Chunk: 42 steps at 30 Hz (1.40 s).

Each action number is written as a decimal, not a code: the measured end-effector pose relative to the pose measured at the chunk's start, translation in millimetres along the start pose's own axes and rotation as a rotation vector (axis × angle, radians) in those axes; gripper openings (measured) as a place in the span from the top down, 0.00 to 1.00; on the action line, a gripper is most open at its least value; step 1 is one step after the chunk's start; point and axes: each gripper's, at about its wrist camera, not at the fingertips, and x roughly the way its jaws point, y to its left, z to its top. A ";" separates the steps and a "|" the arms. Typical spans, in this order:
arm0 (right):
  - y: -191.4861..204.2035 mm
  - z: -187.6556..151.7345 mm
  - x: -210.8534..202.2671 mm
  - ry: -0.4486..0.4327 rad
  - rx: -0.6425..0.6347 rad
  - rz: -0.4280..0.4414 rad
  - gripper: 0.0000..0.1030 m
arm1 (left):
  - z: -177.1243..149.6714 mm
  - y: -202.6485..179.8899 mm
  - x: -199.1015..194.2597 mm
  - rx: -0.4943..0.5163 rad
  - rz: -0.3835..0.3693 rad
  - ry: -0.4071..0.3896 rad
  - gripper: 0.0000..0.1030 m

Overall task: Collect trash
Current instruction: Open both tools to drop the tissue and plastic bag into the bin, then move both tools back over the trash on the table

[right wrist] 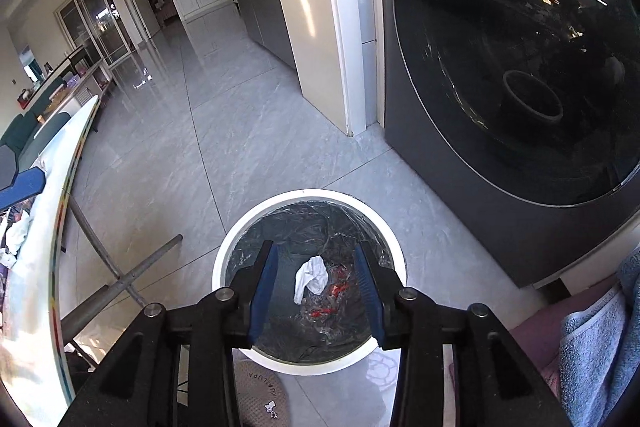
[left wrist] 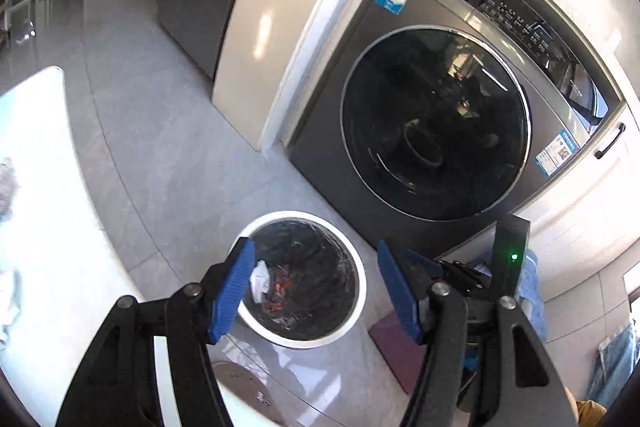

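Note:
A round white trash bin (right wrist: 224, 259) with a black liner stands on the floor in front of the washing machine. Inside it I see a crumpled white tissue (right wrist: 312, 277) and a red wrapper (right wrist: 336, 291). My right gripper (right wrist: 316, 251) hangs over the bin, open, its blue pads apart and touching nothing. In the left wrist view the same bin (left wrist: 360, 291) holds the tissue (left wrist: 260, 277), just beside the left pad. My left gripper (left wrist: 316, 247) is open wide above the rim, with nothing between its fingers.
A white table (left wrist: 48, 187) runs along the left with more crumpled scraps (left wrist: 8, 303) on it; its metal legs (right wrist: 120, 279) cross near the bin. The washing machine (right wrist: 516, 55) stands close behind. A slipper (right wrist: 260, 399) and a blue towel (right wrist: 600, 339) lie nearby.

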 end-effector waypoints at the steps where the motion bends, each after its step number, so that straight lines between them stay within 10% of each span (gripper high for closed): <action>1: 4.8 0.3 -1.2 -0.006 -0.004 0.006 0.64 | -1.5 6.5 -15.3 0.001 0.028 -0.040 0.40; 10: 55.8 12.5 -25.0 -0.077 -0.069 0.075 0.62 | -4.6 114.2 -149.7 -0.146 0.418 -0.407 0.39; 18: 101.1 27.6 -45.3 -0.142 -0.124 0.123 0.61 | -15.6 228.8 -187.9 -0.310 0.672 -0.457 0.39; 35: 233.2 23.5 -54.8 -0.140 -0.352 0.330 0.58 | -87.0 281.0 -227.2 -0.421 0.738 -0.413 0.39; 42: 277.7 8.5 -46.7 -0.085 -0.440 0.438 0.58 | -107.1 256.0 -248.4 -0.363 0.635 -0.399 0.39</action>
